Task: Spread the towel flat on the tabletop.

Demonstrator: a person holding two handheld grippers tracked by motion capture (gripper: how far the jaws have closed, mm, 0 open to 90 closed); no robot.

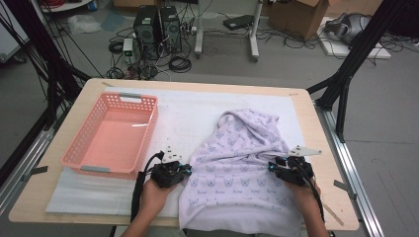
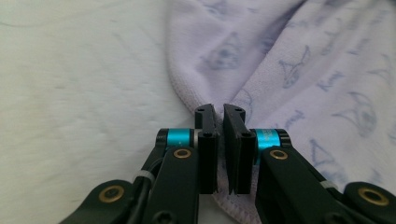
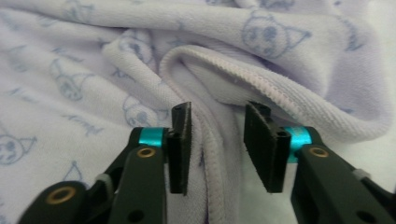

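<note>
A lilac towel (image 1: 237, 163) printed with small cat faces lies rumpled on the right half of the white mat, its near end hanging over the table's front edge. My left gripper (image 1: 185, 170) is at the towel's left hem. In the left gripper view its jaws (image 2: 219, 112) stand almost together, with the stitched edge of the towel (image 2: 303, 70) running in between them. My right gripper (image 1: 272, 167) is at the towel's right side. Its jaws (image 3: 218, 112) stand apart, astride a raised hemmed fold of the towel (image 3: 70, 56), and the pads do not press on it.
A pink plastic basket (image 1: 148, 126) stands on the left of the white mat (image 1: 188, 108), close behind my left hand. The wooden table (image 1: 59, 143) ends just right of my right hand. Computers, cables and boxes are on the floor beyond.
</note>
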